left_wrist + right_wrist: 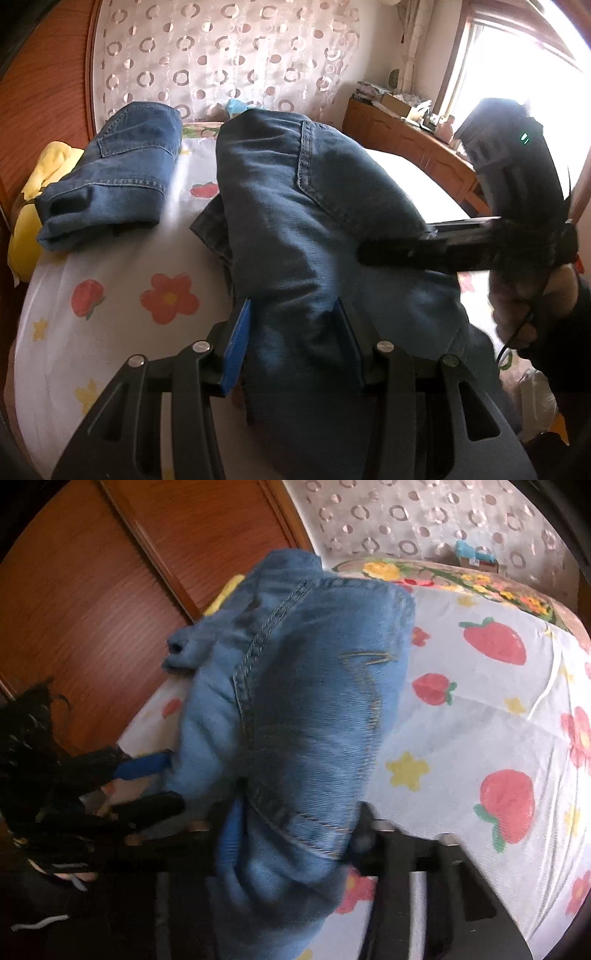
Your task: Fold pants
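Right now my left tool point(291, 325) pinches a bunched fold of the blue jeans point(314, 206) between its blue pads point(236, 347), the denim raised off the bed point(110, 332). My right tool point(295, 823) is clamped on the same jeans point(303, 701), denim filling the gap between its fingers. From the left wrist view, the right tool point(399, 251) reaches in from the right and touches the cloth. A second pair of jeans point(114, 173), already folded, lies farther back on the floral bedsheet point(480, 720), beside a yellow cloth point(33, 206). Behind the bed hangs a circle-patterned curtain point(221, 55).
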